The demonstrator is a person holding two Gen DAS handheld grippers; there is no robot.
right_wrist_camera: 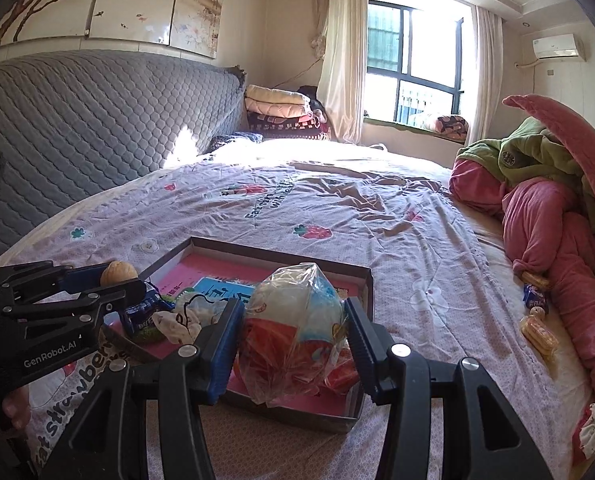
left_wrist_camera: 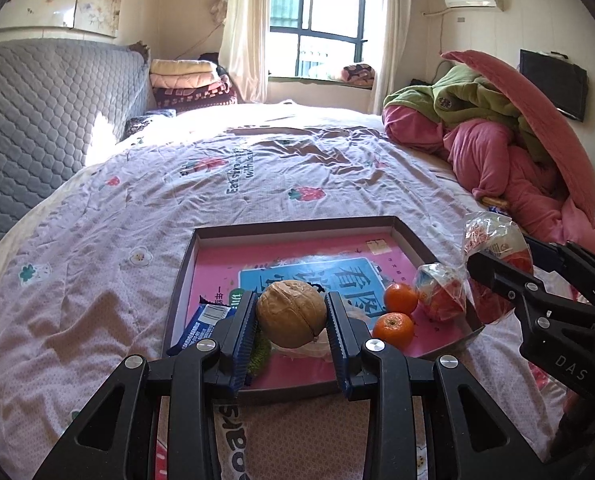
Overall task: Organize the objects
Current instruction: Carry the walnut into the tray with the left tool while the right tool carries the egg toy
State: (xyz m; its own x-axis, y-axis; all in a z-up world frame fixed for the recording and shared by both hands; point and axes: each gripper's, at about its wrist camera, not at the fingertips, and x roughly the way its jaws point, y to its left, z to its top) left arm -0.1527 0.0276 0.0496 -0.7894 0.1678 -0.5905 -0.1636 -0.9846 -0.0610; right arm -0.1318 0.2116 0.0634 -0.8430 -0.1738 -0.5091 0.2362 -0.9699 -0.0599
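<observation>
Both hands are loaded right now. The left gripper (left_wrist_camera: 291, 316) has its jaws clamped on a walnut (left_wrist_camera: 291, 314), held just above the tray (left_wrist_camera: 297, 226). The right gripper (right_wrist_camera: 293, 320) has its jaws squeezed on a plastic bag of snacks (right_wrist_camera: 293, 312), also over the tray, toward its right side. So I'd say we're mid-carry on two items at once, drop-off not yet done.

The tray sits on the bed (left_wrist_camera: 97, 240) and already holds two oranges (left_wrist_camera: 397, 312), another small bag (left_wrist_camera: 441, 292), a blue wrapper (left_wrist_camera: 205, 320) and some crumpled white stuff under the walnut. Its pink floor is bare in the far half, so that looks like the sensible spot to set things down.

For the next move, I'd guess each hand needs to lower until the item rests on the tray floor before the jaws let go. The walnut is round and will likely roll, so a low release beside something helps. The bag is soft and will slump.

Edges: the tray has a low raised rim all round, and the near right corner looks bent. The two grippers are close together, so watch for a bump. Plenty of open bed beyond the tray. More loose snacks (right_wrist_camera: 537, 328) lie by the pink blankets (right_wrist_camera: 557, 240), well apart from the tray, probably next up.
</observation>
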